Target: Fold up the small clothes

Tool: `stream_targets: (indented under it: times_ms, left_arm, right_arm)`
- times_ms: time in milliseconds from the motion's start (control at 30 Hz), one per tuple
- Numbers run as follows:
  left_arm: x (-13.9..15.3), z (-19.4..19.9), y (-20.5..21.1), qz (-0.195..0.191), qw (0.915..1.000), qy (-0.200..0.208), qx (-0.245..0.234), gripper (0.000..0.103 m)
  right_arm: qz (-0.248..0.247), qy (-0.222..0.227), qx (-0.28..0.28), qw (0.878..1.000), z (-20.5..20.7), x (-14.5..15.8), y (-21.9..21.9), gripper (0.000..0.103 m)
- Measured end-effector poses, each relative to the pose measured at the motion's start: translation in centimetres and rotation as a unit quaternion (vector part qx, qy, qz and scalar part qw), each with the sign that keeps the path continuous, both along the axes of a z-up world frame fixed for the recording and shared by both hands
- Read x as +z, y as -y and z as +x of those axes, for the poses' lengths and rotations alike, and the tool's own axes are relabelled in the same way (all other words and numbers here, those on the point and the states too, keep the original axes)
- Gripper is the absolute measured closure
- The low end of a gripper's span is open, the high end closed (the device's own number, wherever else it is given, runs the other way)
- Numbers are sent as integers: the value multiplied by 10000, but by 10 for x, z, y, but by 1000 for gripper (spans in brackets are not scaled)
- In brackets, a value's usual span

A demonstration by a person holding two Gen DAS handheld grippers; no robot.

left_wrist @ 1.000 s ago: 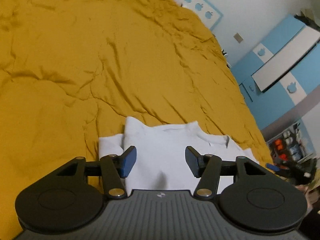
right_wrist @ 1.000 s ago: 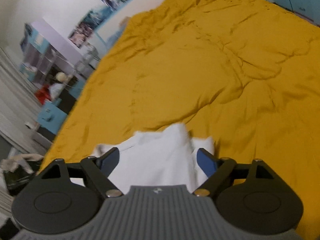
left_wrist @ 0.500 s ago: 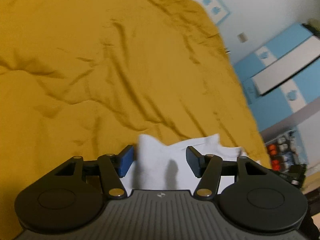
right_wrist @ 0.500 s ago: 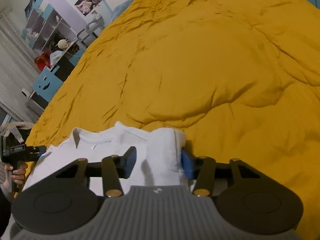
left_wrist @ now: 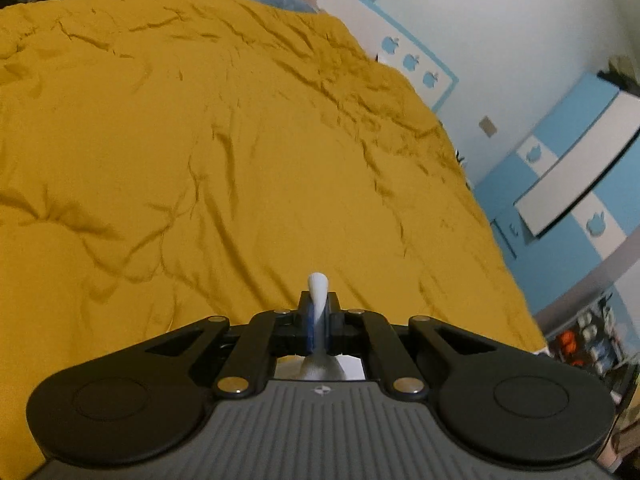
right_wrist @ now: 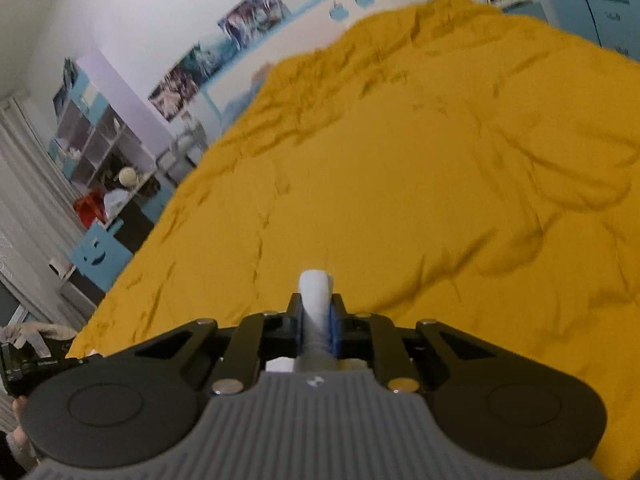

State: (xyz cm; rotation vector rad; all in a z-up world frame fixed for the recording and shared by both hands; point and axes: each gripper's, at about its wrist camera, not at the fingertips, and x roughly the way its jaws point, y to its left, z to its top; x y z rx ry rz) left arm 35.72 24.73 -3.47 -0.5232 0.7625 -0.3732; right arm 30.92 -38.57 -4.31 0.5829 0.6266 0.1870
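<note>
Jaws of left gripper [left_wrist: 318,322] and right gripper [right_wrist: 317,326], just closed, pinch white garment [left_wrist: 319,292] edges above wide mustard bedspread [left_wrist: 240,160].

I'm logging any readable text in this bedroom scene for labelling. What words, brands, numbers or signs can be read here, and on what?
No readable words or numbers.
Small emblem on the grey gripper body: a mark, no letters.
Posters on the white wall: too blurred to read.
Blue apple-shaped decals on the headboard panel: shapes only.
Blue smiley-face box: a face, no text.
</note>
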Motion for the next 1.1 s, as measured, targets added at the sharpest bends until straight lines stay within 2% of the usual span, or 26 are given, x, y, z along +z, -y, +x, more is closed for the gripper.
stream_targets:
  times_ms: [67, 167, 233, 333, 400, 467, 533, 567, 600, 633, 667, 700, 800, 867, 900, 933, 967, 1000, 1100]
  left_arm:
    - [4, 9, 4, 29, 9999, 20, 108, 98]
    - [-3, 26, 6, -179, 9991, -109, 372, 98]
    - [-15, 35, 11, -43, 9981, -289, 537, 98]
    - [-40, 45, 16, 140, 9955, -547, 766, 98]
    - [-56, 49, 17, 100, 9926, -743, 952, 99]
    - [-67, 52, 16, 69, 9914, -923, 929, 96]
    - [-70, 51, 11, 70, 9915, -928, 904, 91]
    - [-67, 50, 7, 33, 9918, -908, 894, 84]
    - [-63, 48, 4, 78, 9918, -867, 939, 72]
    - [-54, 45, 3, 266, 9914, -750, 1038, 63]
    - [-43, 38, 5, 511, 9906, -572, 1134, 44]
    - [-33, 31, 7, 742, 9895, -359, 1188, 34]
    - [2, 3, 20, 1451, 9831, 315, 1071, 33]
    - [21, -20, 37, 1958, 9728, 690, 1027, 34]
    - [28, -31, 46, 2235, 9657, 784, 1064, 51]
    - [33, -43, 54, 2426, 9601, 798, 1137, 62]
    - [38, -58, 63, 2451, 9590, 832, 1157, 81]
    - [41, -69, 69, 2369, 9616, 829, 1112, 91]
    - [40, -108, 89, 1975, 9742, 627, 895, 94]
  right_arm:
    - [-53, 96, -53, 9999, 5, 5, 1, 97]
    - [-35, 104, -218, 9997, 16, 5, 2, 97]
    - [-75, 28, -342, 9994, 23, 1, 3, 98]
    - [-253, -270, -548, 9978, 38, -14, 1, 101]
    - [-549, -525, -797, 9939, 49, -24, 0, 103]
    - [-381, -879, -1045, 9899, 54, -40, 7, 103]
    - [-388, -1088, -1062, 9876, 57, -46, 6, 103]
    - [-437, -1055, -1034, 9881, 55, -44, 6, 103]
    - [-494, -985, -1045, 9884, 52, -39, 5, 99]
    - [-567, -883, -1157, 9877, 47, -33, 6, 95]
    - [-660, -746, -1299, 9865, 39, -24, 7, 83]
    - [-761, -598, -1373, 9858, 31, -16, 8, 75]
    - [-945, -279, -1100, 9890, 11, 12, 1, 74]
    - [-971, -91, -664, 9930, -8, 31, -16, 71]
    - [-979, 22, -433, 9942, -17, 40, -26, 71]
    - [-1008, 184, -199, 9945, -30, 49, -41, 72]
    - [-1058, 287, -57, 9940, -39, 55, -54, 72]
    - [-1168, 327, 77, 9926, -48, 60, -70, 72]
    - [-1243, 60, 301, 9918, -64, 55, -108, 72]
